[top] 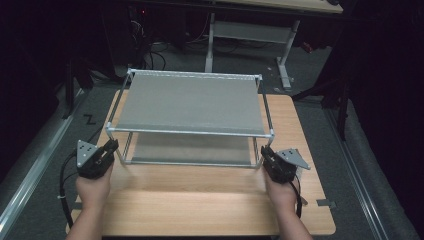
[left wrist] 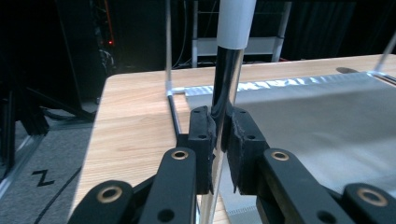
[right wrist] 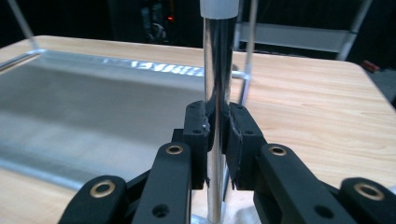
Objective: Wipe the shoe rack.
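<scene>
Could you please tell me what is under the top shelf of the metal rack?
Under the top shelf sits a lower grey shelf, its near strip visible above the wooden table; the rest is covered.

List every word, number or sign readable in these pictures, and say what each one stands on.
"Z": a single black mark on the grey floor left of the table, seen at in the high view and at in the left gripper view.
Nothing readable on the rack or the grippers.
</scene>
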Demonstrator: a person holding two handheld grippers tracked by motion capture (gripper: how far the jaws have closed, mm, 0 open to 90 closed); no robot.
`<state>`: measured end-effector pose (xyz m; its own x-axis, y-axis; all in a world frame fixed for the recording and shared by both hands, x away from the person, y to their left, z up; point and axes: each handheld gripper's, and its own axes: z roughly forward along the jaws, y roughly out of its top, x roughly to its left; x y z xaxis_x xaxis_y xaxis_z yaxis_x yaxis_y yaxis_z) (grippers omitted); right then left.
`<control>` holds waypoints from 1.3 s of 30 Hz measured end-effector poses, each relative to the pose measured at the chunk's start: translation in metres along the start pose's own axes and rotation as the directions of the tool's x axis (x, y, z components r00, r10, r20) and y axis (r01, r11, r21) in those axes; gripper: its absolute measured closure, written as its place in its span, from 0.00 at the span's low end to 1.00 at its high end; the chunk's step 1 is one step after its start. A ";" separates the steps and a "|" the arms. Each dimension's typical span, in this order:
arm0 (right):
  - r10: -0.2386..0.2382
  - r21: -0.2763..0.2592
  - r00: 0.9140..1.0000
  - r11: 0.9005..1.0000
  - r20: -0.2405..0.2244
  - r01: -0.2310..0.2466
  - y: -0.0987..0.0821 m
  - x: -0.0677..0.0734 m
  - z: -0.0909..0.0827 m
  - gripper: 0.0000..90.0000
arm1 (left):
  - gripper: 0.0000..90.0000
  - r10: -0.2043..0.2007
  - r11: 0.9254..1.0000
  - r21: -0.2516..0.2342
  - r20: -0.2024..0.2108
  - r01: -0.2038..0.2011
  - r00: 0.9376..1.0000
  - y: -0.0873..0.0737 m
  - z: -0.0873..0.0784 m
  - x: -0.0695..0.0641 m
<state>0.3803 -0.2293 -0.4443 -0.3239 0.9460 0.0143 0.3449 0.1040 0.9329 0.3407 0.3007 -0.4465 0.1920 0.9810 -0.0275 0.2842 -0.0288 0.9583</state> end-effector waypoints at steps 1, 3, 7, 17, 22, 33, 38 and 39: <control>0.004 0.002 1.000 1.000 0.013 -0.004 0.001 -0.003 0.003 0.89 | 0.89 -0.003 1.000 0.000 0.007 0.003 1.000 0.000 0.001 -0.002; 0.004 0.007 1.000 1.000 0.028 -0.005 0.003 -0.008 0.006 0.89 | 0.89 -0.004 1.000 -0.005 0.014 0.004 1.000 0.000 0.004 -0.007; 0.010 0.002 0.999 1.000 0.040 -0.011 0.002 -0.015 0.004 0.89 | 0.88 -0.002 1.000 -0.007 0.026 0.003 1.000 0.001 0.008 -0.011; 0.049 0.003 0.998 0.999 0.026 -0.049 0.003 -0.022 0.002 0.74 | 0.70 -0.027 1.000 0.006 0.043 0.027 0.999 0.001 0.003 -0.016; 0.062 -0.015 0.998 0.998 0.004 -0.062 -0.004 -0.010 -0.022 0.64 | 0.58 -0.029 0.999 0.041 0.062 0.027 0.998 -0.013 -0.022 -0.029; -0.056 0.017 0.972 0.998 -0.228 0.061 -0.043 0.051 -0.046 0.53 | 0.48 0.106 0.977 0.151 0.266 -0.150 0.958 -0.052 -0.046 -0.100; -0.050 0.057 0.974 0.996 -0.221 0.064 -0.047 0.057 -0.038 0.51 | 0.46 0.091 0.966 0.204 0.294 -0.156 0.951 -0.058 -0.038 -0.099; -0.058 0.056 0.974 0.996 -0.218 0.072 -0.048 0.058 -0.038 0.51 | 0.45 0.095 0.963 0.214 0.298 -0.163 0.950 -0.058 -0.037 -0.098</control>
<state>0.3115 -0.1910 -0.4743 -0.5274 0.8487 0.0385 0.3698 0.1885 0.9098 0.2709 0.2134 -0.4887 0.4891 0.8720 -0.0198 0.4431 -0.2289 0.8668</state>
